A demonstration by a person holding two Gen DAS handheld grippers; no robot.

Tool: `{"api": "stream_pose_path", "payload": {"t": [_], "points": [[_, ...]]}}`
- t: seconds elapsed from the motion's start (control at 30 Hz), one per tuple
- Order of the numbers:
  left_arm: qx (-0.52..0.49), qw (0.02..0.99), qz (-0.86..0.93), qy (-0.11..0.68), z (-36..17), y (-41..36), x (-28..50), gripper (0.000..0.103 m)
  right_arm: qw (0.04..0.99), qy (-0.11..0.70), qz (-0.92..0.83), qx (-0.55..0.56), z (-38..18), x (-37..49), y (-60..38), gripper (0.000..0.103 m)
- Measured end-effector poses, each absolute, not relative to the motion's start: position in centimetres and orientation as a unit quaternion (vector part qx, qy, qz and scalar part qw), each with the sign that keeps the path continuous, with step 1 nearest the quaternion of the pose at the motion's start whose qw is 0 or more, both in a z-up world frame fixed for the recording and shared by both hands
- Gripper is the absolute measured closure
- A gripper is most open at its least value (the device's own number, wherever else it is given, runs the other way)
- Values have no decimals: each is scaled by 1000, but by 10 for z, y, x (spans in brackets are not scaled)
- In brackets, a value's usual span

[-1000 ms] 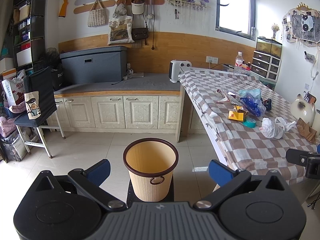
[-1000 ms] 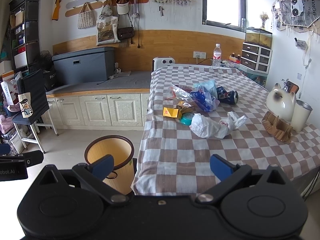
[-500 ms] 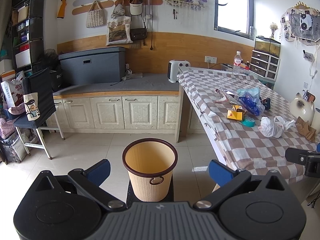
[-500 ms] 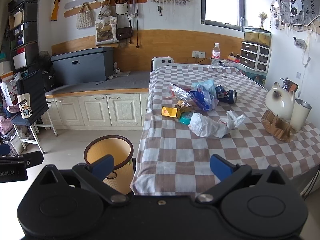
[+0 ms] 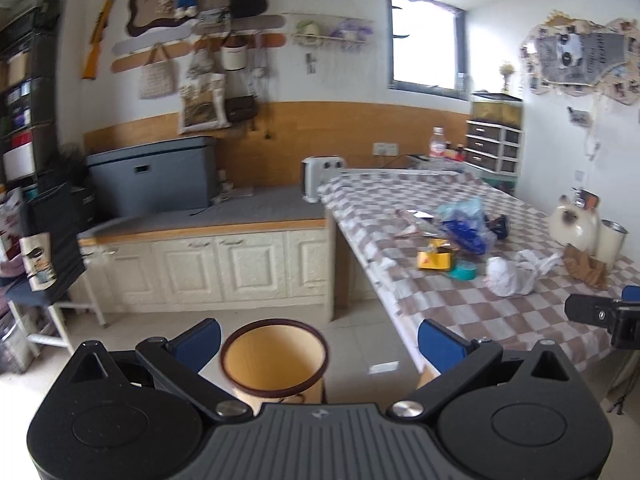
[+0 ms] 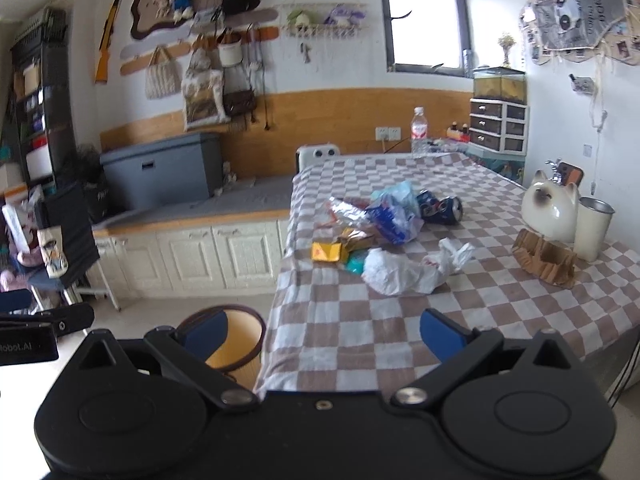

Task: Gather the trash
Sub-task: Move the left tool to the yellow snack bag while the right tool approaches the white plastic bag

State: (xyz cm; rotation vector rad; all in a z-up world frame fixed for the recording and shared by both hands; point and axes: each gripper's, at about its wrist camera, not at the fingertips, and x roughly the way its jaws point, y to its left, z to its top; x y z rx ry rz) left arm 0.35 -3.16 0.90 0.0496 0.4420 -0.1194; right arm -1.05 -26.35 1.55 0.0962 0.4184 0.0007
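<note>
Change: both wrist views sit higher and closer to the table than half a second earlier, and the bin lies lower in each view.
Left gripper point(image 5: 319, 332): blue-tipped fingers spread wide, nothing between them, hanging over the floor above the bin.
Right gripper point(image 6: 326, 330): jaws wide apart and empty, held at the near edge of the table.
Bin point(image 5: 274, 360): beige with a dark rim, standing on the floor just beside the table's near corner; no contents can be seen.
Table point(image 6: 360, 344): covered by a brown-and-white checked cloth.
Trash: a white plastic bag point(image 6: 404, 266) lies nearest the right gripper; behind it are a yellow box point(image 6: 326, 252), a teal lid point(image 6: 355, 263), a blue bag point(image 6: 394, 214) and a crushed can point(image 6: 440, 210), clustered mid-table.
Other items: a cat figurine point(image 6: 552, 210) and a white cup point(image 6: 592, 228) stand at the table's right side.
</note>
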Motion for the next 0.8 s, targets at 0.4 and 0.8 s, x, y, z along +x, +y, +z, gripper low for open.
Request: {"api": "stream_pose_path", "payload": {"t": [0.4,0.8], "points": [[50,970,-143,188,-6,-91,58,0,982,153,-88,63,-6,-7,-336,0],[-20,943,-190,273,-40,-110,140,0,984,151,-73,60,-24,83,-363,0]]}}
